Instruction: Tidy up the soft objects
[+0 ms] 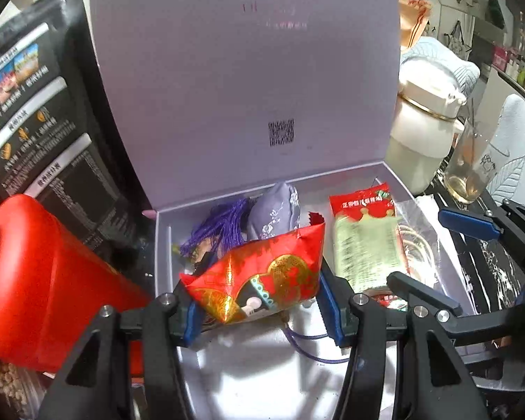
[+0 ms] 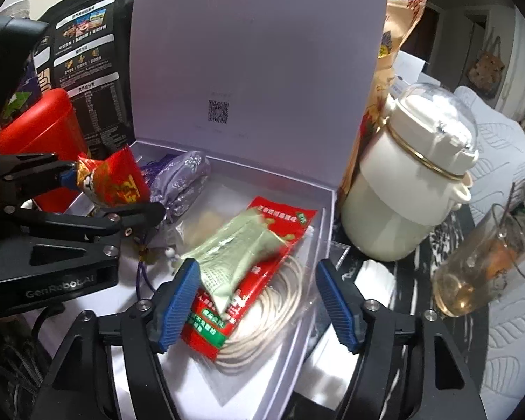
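A white gift box [image 1: 262,367] stands open with its lid [image 1: 245,70] upright. My left gripper [image 1: 262,311] is shut on a red-and-gold foil pouch [image 1: 259,276], held just above the box's left half. Behind it in the box lies a purple embroidered sachet [image 1: 276,213] with a tassel. In the right wrist view my right gripper [image 2: 257,301] stands open over the box [image 2: 199,385]. A red-and-green packet [image 2: 262,255] lies between its jaws on a clear bag of coiled cord [image 2: 280,301]. The left gripper [image 2: 105,192] with its pouch [image 2: 112,182] shows at the left.
A red canister [image 1: 35,280] and a black printed bag [image 1: 35,105] crowd the box's left side. To the right stand a white jar with a gold band [image 2: 409,182] and a glass of amber liquid [image 2: 479,262]. A snack bag [image 2: 395,35] leans behind the jar.
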### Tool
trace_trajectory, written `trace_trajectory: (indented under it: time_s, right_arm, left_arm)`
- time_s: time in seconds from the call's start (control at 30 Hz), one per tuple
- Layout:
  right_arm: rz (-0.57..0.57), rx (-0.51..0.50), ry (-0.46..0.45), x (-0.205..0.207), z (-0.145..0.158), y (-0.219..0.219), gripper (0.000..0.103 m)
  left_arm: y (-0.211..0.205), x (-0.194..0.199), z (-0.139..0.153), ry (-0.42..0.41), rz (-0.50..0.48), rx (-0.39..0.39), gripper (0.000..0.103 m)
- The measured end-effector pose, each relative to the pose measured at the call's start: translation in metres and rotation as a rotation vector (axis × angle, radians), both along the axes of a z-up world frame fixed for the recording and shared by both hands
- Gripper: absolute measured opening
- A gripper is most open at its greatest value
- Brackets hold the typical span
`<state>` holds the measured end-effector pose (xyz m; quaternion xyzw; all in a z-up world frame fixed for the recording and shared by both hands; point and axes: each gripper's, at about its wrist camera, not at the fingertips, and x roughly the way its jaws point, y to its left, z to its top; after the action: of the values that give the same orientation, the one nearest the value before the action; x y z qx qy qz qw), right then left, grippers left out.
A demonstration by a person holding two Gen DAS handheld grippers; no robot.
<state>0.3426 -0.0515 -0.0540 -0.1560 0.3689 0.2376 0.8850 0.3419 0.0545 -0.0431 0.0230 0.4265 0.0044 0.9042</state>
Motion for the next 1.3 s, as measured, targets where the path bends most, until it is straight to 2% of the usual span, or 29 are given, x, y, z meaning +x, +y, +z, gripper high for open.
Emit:
trace_trajectory:
  time_s: [0.13, 0.27, 0.33, 0.37, 0.4, 0.53, 0.8, 1.3]
  right_arm:
    - [-0.031, -0.018, -0.016, -0.004, 0.006, -0.007, 0.074]
    - [-0.05, -0.015, -0.022, -0.01, 0.015, -0.016, 0.074]
    - [-0.059, -0.015, -0.026, -0.011, 0.018, -0.02, 0.074]
    - [-0.064, -0.013, -0.029, -0.013, 0.021, -0.022, 0.074]
    - [-0.066, -0.013, -0.031, -0.013, 0.022, -0.02, 0.074]
    - [-0.079, -0.023, -0.043, -0.016, 0.028, -0.022, 0.074]
    - [-0.09, 0.005, -0.074, -0.026, 0.047, -0.026, 0.074]
    - [-0.116, 0.113, -0.238, -0.089, 0.126, -0.046, 0.074]
  left_arm:
    - [-0.008, -0.005, 0.007, -0.018, -0.014, 0.01, 0.054]
    - [-0.008, -0.005, 0.009, 0.005, 0.025, -0.004, 0.061]
    - [-0.008, -0.003, 0.01, -0.004, 0.041, 0.006, 0.073]
    - [-0.007, -0.002, 0.01, -0.005, 0.042, 0.008, 0.084]
    - [-0.008, -0.001, 0.009, -0.005, 0.044, 0.008, 0.085]
    - [0.001, -0.003, 0.017, -0.002, 0.056, -0.001, 0.085]
    - [0.001, -0.025, 0.048, -0.075, 0.039, -0.001, 0.085]
    - [0.0, -0.106, 0.138, -0.268, 0.034, 0.025, 0.085]
